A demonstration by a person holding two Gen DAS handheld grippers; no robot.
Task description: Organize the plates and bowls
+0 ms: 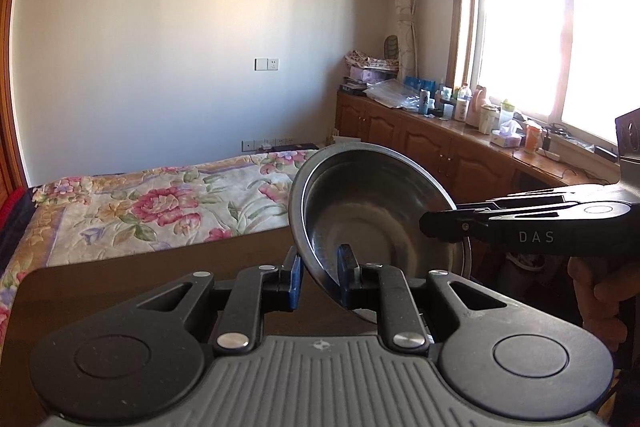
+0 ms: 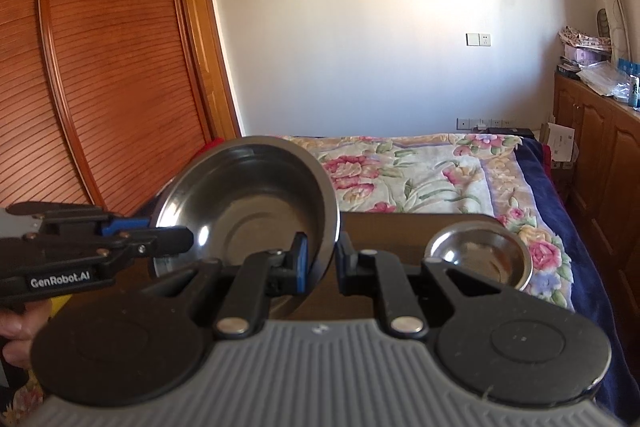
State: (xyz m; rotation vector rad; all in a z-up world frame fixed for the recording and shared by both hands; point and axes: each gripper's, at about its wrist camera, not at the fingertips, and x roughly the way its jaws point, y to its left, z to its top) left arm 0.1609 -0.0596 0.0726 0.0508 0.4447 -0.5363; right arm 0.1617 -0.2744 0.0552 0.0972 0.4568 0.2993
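A large steel bowl [image 1: 372, 203] hangs tilted above the dark brown table [image 1: 160, 267], held between both grippers. My left gripper [image 1: 320, 267] is shut on its near rim, one finger inside and one outside. From the right, my right gripper [image 1: 430, 227] clamps the bowl's right rim. In the right wrist view the same bowl [image 2: 248, 203] is tilted with its opening toward the camera; my right gripper [image 2: 322, 259] pinches its rim, and my left gripper [image 2: 188, 241] grips the left rim. A smaller steel bowl [image 2: 480, 255] sits upright on the table [image 2: 400, 227] to the right.
A bed with a floral cover [image 1: 160, 199] lies just beyond the table. Wooden cabinets [image 1: 440, 147] crowded with bottles and boxes run under the window at right. A louvred wooden wardrobe [image 2: 100, 67] stands at left. A hand [image 1: 600, 299] holds the right gripper's handle.
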